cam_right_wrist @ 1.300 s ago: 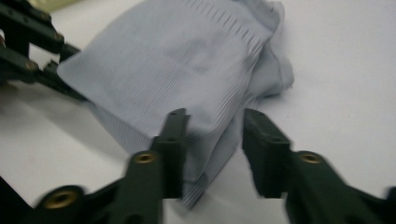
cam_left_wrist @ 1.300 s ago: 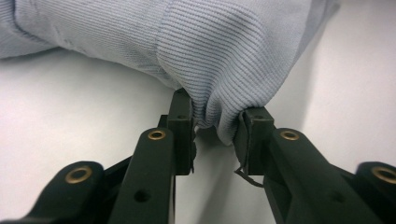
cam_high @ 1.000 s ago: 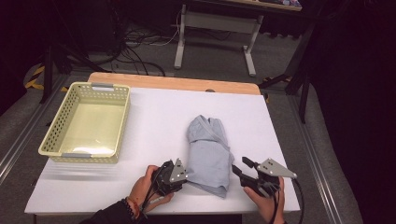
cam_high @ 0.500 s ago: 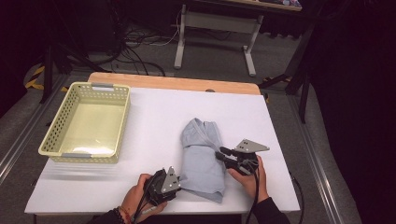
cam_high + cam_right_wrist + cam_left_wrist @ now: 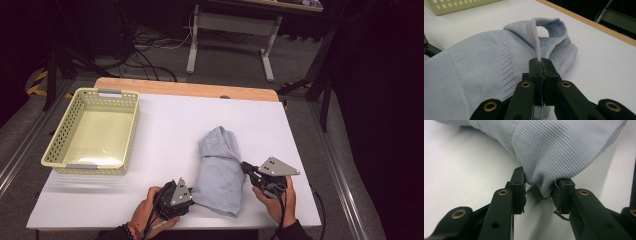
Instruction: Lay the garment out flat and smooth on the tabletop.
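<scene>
A light blue knit garment [image 5: 220, 165] lies bunched on the white table [image 5: 165, 125], toward the near side. My left gripper [image 5: 190, 194] is at its near left corner, and in the left gripper view a fold of the garment [image 5: 554, 150] is squeezed between the two pads of my left gripper [image 5: 540, 185]. My right gripper [image 5: 246, 168] is at the garment's right edge. In the right gripper view, my right gripper [image 5: 540, 61] is shut on a ribbed hem of the garment [image 5: 486, 65], which stands up in a loop.
A pale yellow perforated basket [image 5: 55, 155] sits at the table's left side, with its rim [image 5: 456, 7] also at the top left of the right gripper view. A wooden strip [image 5: 185, 89] runs along the table's far edge. Cables and a stand are on the floor beyond.
My right gripper moved in from the near right to the garment's right edge and took hold of its hem. My left gripper drew back slightly toward the near edge at the garment's corner.
</scene>
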Demonstrator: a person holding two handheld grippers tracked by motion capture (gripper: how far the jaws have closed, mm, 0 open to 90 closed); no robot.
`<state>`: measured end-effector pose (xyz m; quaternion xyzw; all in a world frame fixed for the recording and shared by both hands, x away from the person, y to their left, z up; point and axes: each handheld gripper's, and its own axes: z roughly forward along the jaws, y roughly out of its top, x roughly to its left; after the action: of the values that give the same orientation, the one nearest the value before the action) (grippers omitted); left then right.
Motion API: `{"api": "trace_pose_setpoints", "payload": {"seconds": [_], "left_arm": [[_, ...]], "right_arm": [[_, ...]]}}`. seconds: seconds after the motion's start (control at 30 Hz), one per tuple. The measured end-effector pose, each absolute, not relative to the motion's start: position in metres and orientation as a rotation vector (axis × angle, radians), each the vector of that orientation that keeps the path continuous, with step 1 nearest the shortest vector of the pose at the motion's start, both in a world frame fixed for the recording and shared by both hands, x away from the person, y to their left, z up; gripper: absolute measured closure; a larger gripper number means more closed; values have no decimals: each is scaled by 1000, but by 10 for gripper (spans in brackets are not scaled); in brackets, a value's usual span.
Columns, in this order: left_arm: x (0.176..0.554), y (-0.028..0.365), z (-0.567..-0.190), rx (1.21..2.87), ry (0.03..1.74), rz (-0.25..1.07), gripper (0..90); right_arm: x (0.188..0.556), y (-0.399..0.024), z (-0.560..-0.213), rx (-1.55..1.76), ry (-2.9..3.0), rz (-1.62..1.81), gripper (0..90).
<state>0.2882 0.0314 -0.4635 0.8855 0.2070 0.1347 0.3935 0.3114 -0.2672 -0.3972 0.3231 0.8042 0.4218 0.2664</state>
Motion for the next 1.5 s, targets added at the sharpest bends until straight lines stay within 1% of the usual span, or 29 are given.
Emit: {"api": "trace_pose_setpoints", "payload": {"seconds": [0.1,0.2,0.37,0.43,0.5,0.57,0.63,0.7,0.77,0.83,0.87,0.9,0.93,0.97,1.0,1.07,1.17,1.2,1.23,1.3,1.37,1.47,1.5], "left_arm": [[288,33,-463,2251,528,331,644],[287,33,-462,2266,525,324,631],[281,40,-456,2266,480,286,546],[277,45,-451,2244,470,286,496],[272,50,-445,2211,479,298,380],[272,55,-437,2164,497,308,301],[275,57,-430,2122,523,311,252],[279,57,-424,2098,545,319,234],[286,56,-422,2081,561,313,228],[290,54,-421,2081,570,320,228],[294,52,-421,2084,577,323,228],[302,47,-422,2093,585,327,227],[302,47,-422,2093,585,327,228],[311,42,-423,2096,594,323,227],[311,42,-423,2096,594,323,225],[324,33,-428,2115,608,280,220],[333,23,-437,2138,617,221,196],[333,23,-437,2138,617,221,190],[338,21,-442,2141,629,176,185],[340,18,-447,2164,638,140,188],[340,16,-451,2180,646,111,198],[342,14,-456,2199,652,63,258],[342,14,-457,2198,636,16,304]], "right_arm": [[306,-273,-401,928,2192,1114,885],[305,-275,-417,971,2238,1040,885],[311,-275,-435,1012,2271,972,880],[314,-274,-440,1020,2278,975,861],[316,-274,-444,1027,2281,972,836],[317,-275,-448,1039,2279,979,805],[318,-275,-449,1044,2282,992,783],[319,-277,-448,1056,2271,992,722],[320,-278,-448,1082,2254,990,639],[320,-281,-446,1096,2249,1018,603],[320,-281,-446,1096,2249,1018,603],[319,-283,-442,1101,2228,1044,551],[319,-283,-442,1101,2228,1044,551],[318,-284,-438,1100,2215,1103,492],[317,-284,-437,1101,2210,1120,479],[317,-282,-436,1085,2220,1156,453],[318,-276,-438,1068,2253,1120,403],[319,-275,-440,1069,2270,1118,380],[320,-275,-442,1076,2287,1119,368],[324,-273,-449,1108,2320,1094,334],[328,-273,-455,1138,2362,1080,317],[333,-275,-456,1180,2397,1103,332],[335,-275,-456,1187,2405,1105,338]]}}
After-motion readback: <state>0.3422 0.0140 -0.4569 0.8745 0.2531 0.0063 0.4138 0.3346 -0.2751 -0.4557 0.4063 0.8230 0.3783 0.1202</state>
